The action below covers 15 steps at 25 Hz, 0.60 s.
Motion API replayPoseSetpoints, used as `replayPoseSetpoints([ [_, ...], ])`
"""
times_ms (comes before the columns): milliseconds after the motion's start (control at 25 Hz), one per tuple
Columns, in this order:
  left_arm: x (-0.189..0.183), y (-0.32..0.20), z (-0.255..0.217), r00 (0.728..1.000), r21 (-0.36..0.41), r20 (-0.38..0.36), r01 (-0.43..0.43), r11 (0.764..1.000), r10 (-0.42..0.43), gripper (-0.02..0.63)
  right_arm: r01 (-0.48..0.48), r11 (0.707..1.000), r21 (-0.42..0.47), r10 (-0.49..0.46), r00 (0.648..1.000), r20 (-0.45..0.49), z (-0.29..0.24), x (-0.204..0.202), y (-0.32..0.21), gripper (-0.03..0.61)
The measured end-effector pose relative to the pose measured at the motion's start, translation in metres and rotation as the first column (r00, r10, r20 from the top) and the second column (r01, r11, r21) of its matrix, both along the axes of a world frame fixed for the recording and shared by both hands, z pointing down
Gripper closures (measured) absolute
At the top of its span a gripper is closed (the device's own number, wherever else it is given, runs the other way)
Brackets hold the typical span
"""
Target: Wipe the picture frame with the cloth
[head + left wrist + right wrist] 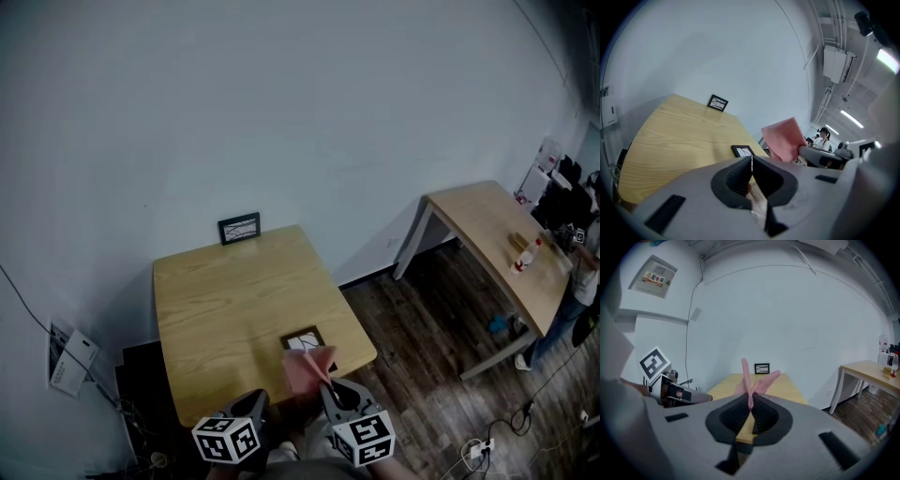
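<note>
A small black picture frame [304, 339] lies flat near the front right corner of the wooden table [225, 309]; in the left gripper view the flat frame [743, 151] is just past the jaws. A second black frame [239, 228] stands at the table's far edge against the wall, and this standing frame [761, 368] is far ahead in the right gripper view. My right gripper [330, 384] is shut on a pink cloth [307, 367], held just in front of the flat frame; the cloth [751, 380] sticks up from the jaws. My left gripper [257, 401] is shut with nothing in it, at the table's front edge.
A second wooden table [487, 234] stands to the right with a bottle [525, 258] on it, and a person [586, 277] is beside it. Cables [506, 427] run over the dark floor. A white box [70, 361] hangs on the wall at left.
</note>
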<state>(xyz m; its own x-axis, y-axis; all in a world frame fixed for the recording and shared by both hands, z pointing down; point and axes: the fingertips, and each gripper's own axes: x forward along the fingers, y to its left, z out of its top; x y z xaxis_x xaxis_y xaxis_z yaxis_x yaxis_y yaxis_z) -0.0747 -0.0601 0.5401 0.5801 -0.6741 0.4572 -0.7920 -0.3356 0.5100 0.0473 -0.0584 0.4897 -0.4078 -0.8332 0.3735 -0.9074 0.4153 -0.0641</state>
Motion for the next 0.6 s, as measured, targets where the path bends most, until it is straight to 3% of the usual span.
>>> replayPoseSetpoints([
  [600,0.0088,-0.0021,-0.0031,1.0,0.013,-0.004,-0.025,1.0,0.025,0.609,-0.006,1.0,0.004,0.006,1.0,0.024,-0.003,0.0022,-0.0019,0.569],
])
